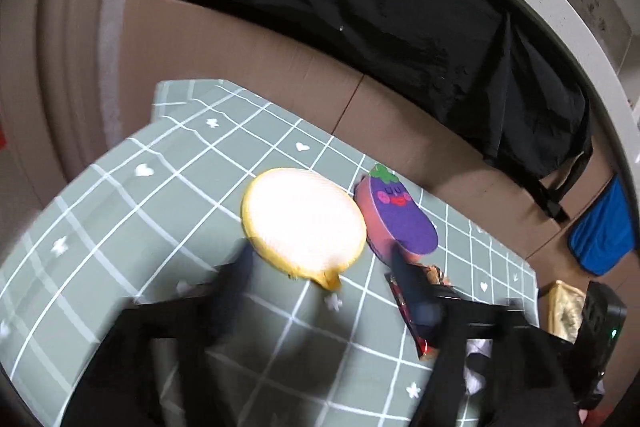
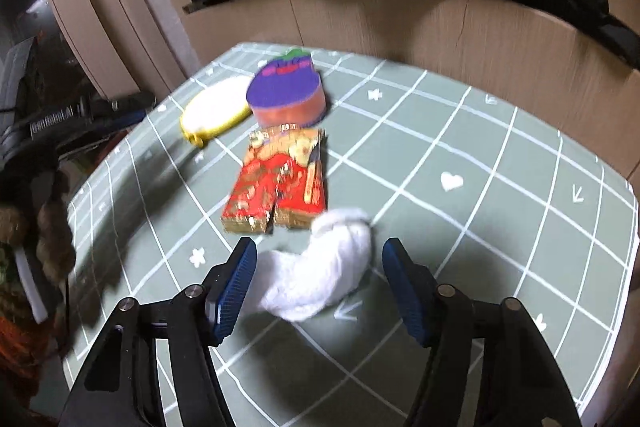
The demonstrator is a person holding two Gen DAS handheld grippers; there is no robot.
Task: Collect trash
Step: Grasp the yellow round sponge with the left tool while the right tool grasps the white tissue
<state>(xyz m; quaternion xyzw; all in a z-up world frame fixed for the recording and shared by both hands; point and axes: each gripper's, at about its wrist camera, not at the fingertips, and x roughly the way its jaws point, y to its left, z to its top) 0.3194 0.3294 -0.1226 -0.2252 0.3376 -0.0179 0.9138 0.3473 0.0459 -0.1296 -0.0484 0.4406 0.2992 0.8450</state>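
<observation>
A crumpled white tissue lies on the green checked tablecloth between the open blue fingers of my right gripper, which is not touching it. A red and gold snack wrapper lies just beyond it, and its edge shows in the left wrist view. My left gripper is open above the cloth, fingers blurred, near a round yellow-rimmed pad.
A purple eggplant-faced sponge sits next to the round pad; it also shows in the right wrist view. Cardboard panels and black fabric stand behind the table. The table edge runs close on the right.
</observation>
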